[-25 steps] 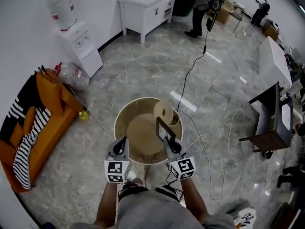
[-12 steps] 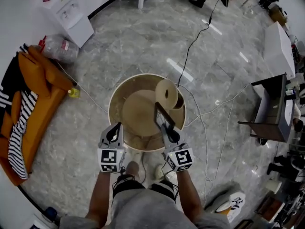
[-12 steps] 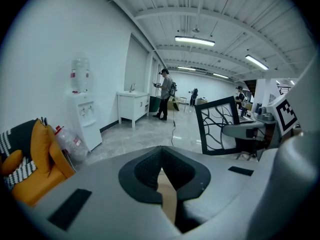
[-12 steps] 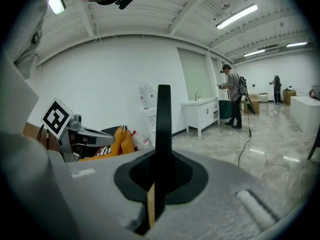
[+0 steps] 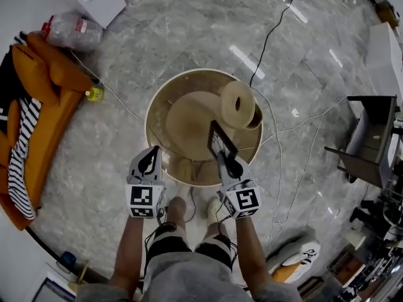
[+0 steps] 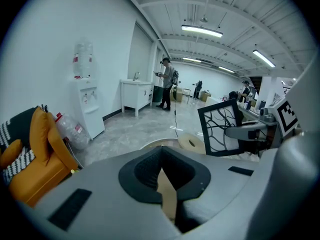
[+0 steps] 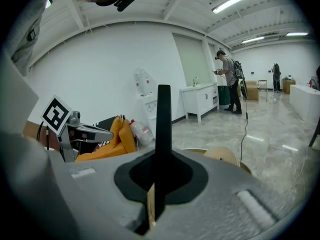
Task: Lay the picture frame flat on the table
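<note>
Centre of the head view: the right gripper (image 5: 230,167) pinches the frame (image 5: 220,145) by its edge, upright above the round surface (image 5: 157,150). The left gripper (image 5: 150,162) has its fingers together, empty. Tilted down, the frame could pivot in that thin-edge grip and drop, or clip the roll (image 5: 238,104) nearby.

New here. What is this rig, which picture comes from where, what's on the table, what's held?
No robot: a person holds a hand-held gripper in each hand. The top-down picture comes from a camera on the person's head; the other two come from cameras riding on each hand-held gripper, looking along its jaws. Below stands a round wooden table with a raised rim, a tan roll on it. The right hand-held gripper is shut on a black picture frame, held upright over the table. The left hand-held gripper is shut and empty.
</note>
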A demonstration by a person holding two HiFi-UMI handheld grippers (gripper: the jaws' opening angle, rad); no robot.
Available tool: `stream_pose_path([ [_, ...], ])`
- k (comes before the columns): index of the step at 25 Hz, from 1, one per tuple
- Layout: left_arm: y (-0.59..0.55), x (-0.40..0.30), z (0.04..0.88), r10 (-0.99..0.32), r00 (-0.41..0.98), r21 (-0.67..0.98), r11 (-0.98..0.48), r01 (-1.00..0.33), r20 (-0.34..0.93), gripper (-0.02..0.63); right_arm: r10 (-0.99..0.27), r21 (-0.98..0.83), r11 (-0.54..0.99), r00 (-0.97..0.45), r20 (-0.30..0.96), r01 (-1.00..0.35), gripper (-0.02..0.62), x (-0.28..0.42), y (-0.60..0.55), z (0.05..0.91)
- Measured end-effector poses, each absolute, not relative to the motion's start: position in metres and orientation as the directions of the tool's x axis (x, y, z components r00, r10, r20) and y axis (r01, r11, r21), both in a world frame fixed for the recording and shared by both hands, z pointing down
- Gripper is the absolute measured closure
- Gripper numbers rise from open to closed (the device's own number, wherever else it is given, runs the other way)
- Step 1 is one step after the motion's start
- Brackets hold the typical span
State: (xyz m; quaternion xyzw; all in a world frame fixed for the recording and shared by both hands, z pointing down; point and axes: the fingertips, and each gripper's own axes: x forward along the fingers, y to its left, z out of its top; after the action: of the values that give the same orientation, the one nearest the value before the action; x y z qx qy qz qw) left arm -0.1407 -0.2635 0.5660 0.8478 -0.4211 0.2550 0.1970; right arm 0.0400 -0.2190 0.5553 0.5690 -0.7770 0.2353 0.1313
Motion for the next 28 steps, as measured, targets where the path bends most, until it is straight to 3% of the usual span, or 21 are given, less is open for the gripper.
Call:
stream_pose_path([
  [28, -0.259, -0.130, 0.808, -0.474, 0.503, 0.170, -0.583, -0.795, 0.723, 0.589, -0.696, -0.332, 0.232, -0.395, 0.600, -0.914, 0.584, 0.014, -0.214, 0.811],
])
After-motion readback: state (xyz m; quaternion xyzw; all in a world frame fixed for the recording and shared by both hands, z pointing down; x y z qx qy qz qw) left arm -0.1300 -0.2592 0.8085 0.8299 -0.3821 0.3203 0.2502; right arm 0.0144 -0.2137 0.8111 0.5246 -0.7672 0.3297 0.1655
